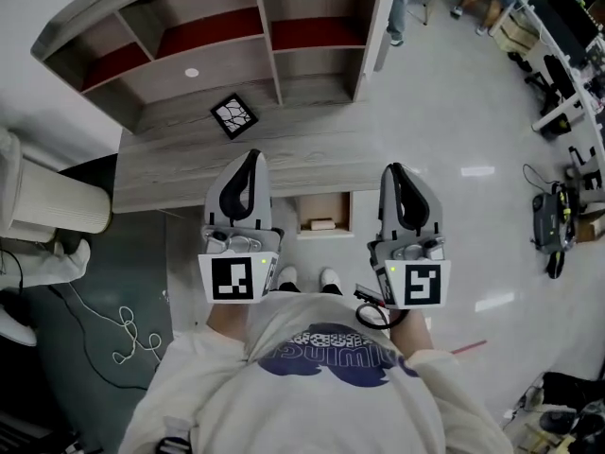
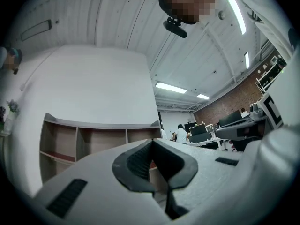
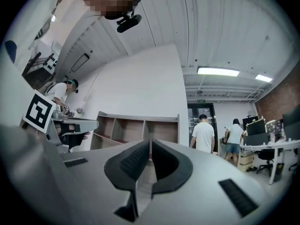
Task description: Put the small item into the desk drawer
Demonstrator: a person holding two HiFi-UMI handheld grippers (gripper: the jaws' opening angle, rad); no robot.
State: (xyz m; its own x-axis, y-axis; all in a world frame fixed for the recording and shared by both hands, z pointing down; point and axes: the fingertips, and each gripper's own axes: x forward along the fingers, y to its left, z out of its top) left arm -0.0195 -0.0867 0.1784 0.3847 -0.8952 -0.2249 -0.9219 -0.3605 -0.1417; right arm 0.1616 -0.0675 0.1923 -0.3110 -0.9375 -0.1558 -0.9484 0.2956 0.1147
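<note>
In the head view a grey wooden desk (image 1: 189, 173) with a shelf unit on it stands in front of me. Its small drawer (image 1: 323, 214) is pulled open under the front edge. A pale small item (image 1: 321, 224) lies inside it. My left gripper (image 1: 249, 155) and right gripper (image 1: 392, 168) are held up side by side close to my chest, high above the desk, one on each side of the drawer. Both point about level toward the shelf unit. The left gripper (image 2: 152, 142) is shut with nothing between its pads, and so is the right gripper (image 3: 150, 142).
A black-and-white patterned square (image 1: 233, 115) lies on the desktop, and a white disc (image 1: 192, 72) sits in a shelf bay. A pale ribbed cabinet (image 1: 52, 201) stands left of the desk, with a white cable (image 1: 128, 334) on the dark mat. People (image 3: 205, 134) stand far off by other desks.
</note>
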